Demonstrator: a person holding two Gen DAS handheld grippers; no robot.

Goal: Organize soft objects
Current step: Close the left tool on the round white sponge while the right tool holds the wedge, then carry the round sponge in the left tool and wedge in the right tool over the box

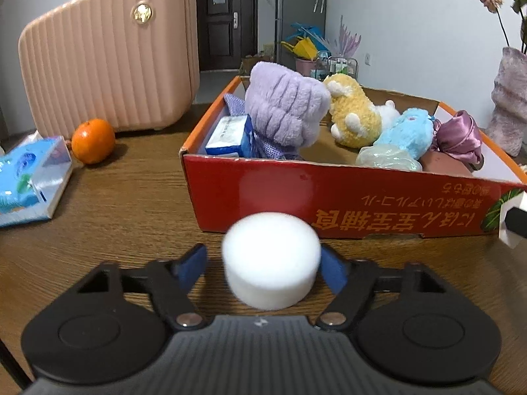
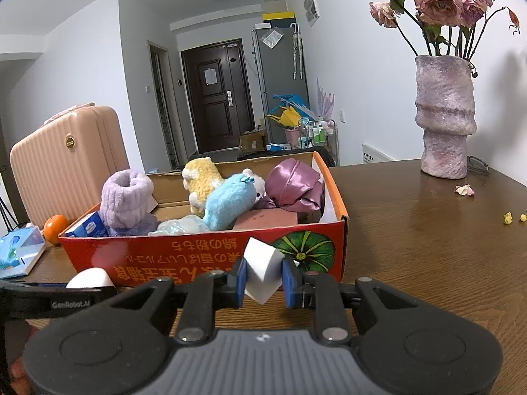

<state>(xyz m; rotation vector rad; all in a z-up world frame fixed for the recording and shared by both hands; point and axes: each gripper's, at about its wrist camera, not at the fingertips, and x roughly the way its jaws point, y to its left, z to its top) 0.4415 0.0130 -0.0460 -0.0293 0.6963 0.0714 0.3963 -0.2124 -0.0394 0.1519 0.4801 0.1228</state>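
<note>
Sponge, a round white one, sits on the table between the left claw's blue pads; the right pad touches it, while the left pad's contact is unclear. Just ahead stands the red box holding three plush toys. The right claw pinches one white foam block. Best to squeeze gently, lift clear of the box wall, then drop inside.

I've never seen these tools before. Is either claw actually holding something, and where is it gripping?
The right gripper pinches a white foam block by its two opposite sides. The left gripper has a round white sponge between its fingers; whether they press it is unclear.
</note>
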